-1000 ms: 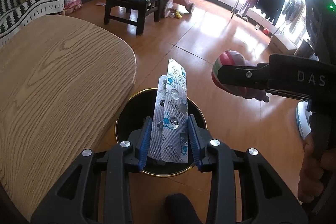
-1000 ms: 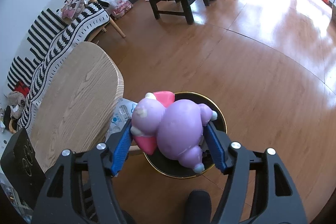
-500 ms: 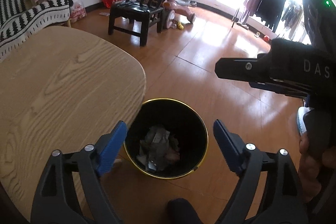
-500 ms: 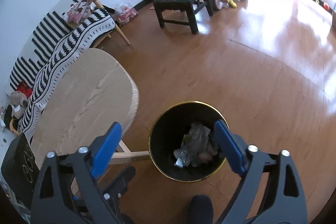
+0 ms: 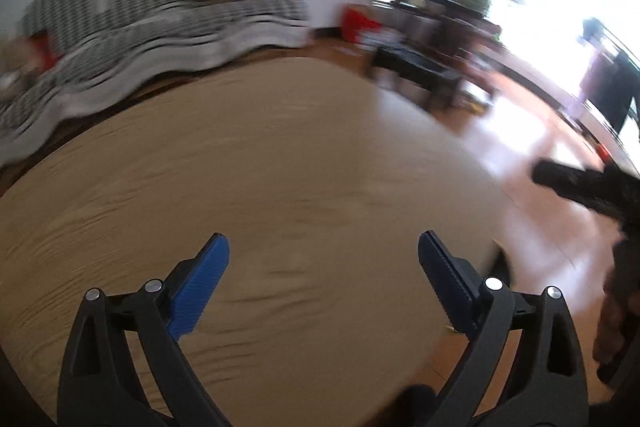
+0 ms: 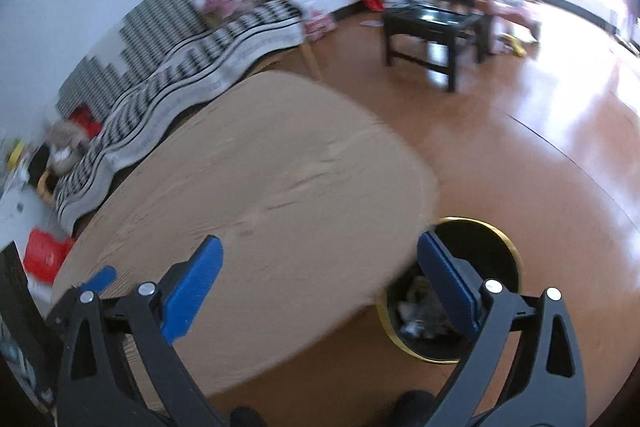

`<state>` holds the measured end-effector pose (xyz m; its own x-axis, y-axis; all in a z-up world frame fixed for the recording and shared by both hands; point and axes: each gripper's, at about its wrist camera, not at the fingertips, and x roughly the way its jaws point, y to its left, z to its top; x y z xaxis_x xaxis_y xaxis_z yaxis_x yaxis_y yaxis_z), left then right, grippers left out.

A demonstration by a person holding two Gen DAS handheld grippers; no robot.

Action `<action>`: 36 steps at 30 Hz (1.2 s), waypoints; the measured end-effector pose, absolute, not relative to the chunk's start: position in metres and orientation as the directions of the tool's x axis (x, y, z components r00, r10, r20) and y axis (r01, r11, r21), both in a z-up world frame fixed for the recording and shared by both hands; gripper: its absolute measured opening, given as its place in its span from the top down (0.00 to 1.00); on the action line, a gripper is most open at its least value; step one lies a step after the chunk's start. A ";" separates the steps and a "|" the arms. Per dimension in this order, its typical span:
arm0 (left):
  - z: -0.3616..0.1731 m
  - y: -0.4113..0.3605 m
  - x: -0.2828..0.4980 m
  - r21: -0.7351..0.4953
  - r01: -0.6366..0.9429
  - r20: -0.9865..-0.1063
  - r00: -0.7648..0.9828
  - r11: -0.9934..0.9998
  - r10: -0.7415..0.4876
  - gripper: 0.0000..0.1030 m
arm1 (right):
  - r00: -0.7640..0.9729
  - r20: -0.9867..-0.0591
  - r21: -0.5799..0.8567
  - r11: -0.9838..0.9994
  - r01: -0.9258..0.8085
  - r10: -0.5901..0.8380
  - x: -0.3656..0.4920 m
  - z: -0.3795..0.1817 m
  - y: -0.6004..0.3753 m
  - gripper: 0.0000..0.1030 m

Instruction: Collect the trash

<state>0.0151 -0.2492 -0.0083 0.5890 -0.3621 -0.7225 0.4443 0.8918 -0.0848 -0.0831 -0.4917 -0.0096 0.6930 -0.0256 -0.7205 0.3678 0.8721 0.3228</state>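
Both tools hang over the round wooden surface (image 5: 280, 167) with nothing in them. The left gripper (image 5: 323, 267) has its blue fingers (image 5: 200, 281) spread wide, and so does the right gripper (image 6: 320, 271); only bare wood grain shows between each pair. Both pictures are smeared with motion blur, so small scraps could be missed, but I can make out no rubbish on the part of the top that shows.

The trash itself sits in the black bin with the gold rim (image 6: 502, 239) on the floor, tucked just beside the surface's edge on the right; crumpled silvery wrappers (image 6: 416, 307) lie at its bottom.

From where things stand, the job looks to be at the searching stage: finding the next piece. It would pay to steady both tools so the view sharpens, sweep along the far edge near the striped sofa (image 6: 192, 55), and keep the fingers wide until something is squarely between them. The two tools are near each other, so watch they do not knock.
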 end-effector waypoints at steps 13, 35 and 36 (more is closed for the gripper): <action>0.005 -0.033 0.046 -0.057 0.058 -0.732 0.677 0.997 -0.081 0.10 | 0.643 -0.745 0.216 0.976 -0.023 0.180 0.030 -0.012 -0.263 0.09; -0.012 0.052 0.048 -0.048 -0.053 -0.746 0.665 0.997 0.000 0.10 | 0.635 -0.744 0.110 0.975 -0.192 0.209 0.050 -0.027 -0.157 0.09; -0.013 0.050 0.047 -0.045 -0.053 -0.748 0.664 0.998 0.002 0.10 | 0.635 -0.744 0.109 0.975 -0.192 0.208 0.051 -0.026 -0.158 0.09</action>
<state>0.0472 0.0498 -0.0130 0.6642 0.0016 -0.7475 -0.0533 0.9976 -0.0452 0.0507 -0.1576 -0.0264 0.6345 0.2081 -0.7444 -0.1921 0.9753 0.1088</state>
